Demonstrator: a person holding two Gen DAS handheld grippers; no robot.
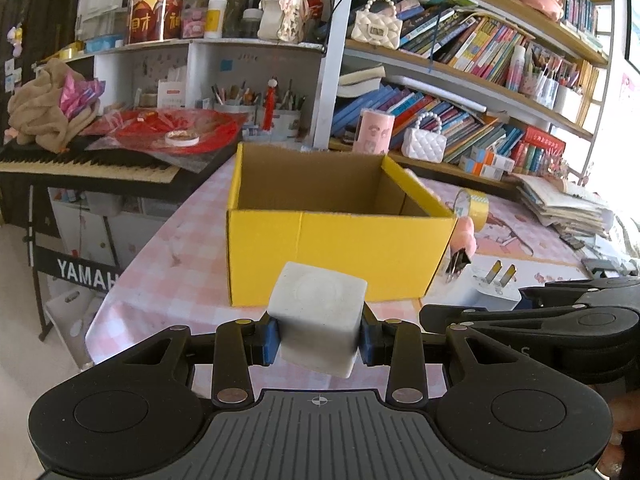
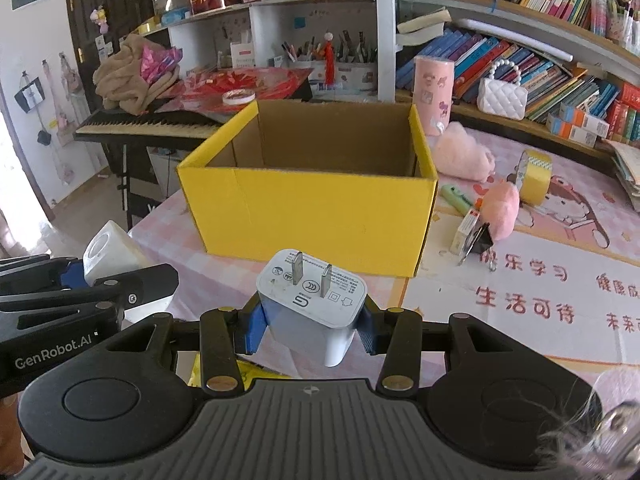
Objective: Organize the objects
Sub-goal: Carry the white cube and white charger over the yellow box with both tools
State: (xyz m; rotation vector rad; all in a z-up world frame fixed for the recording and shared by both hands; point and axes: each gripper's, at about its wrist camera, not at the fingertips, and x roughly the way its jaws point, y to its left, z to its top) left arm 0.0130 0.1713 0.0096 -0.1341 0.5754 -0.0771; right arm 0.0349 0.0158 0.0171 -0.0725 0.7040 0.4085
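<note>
Pink checkered tabletop (image 2: 532,304), bookshelves (image 1: 480,52) and keyboard (image 1: 88,164) behind. Left tool (image 1: 318,338) clamped on white cube (image 1: 318,320); right tool (image 2: 310,326) clamped on white charger (image 2: 312,304), prongs up. Both held just short of open yellow box (image 2: 316,220), side by side.

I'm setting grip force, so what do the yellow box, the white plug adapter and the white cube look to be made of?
Yellow box: corrugated cardboard, yellow outside, raw brown inside with visible folds. Plug adapter in the right gripper: smooth, glossy hard plastic with metal prongs. White cube in the left gripper: matte, slightly scuffed; possibly plastic or rubber, unclear.
</note>
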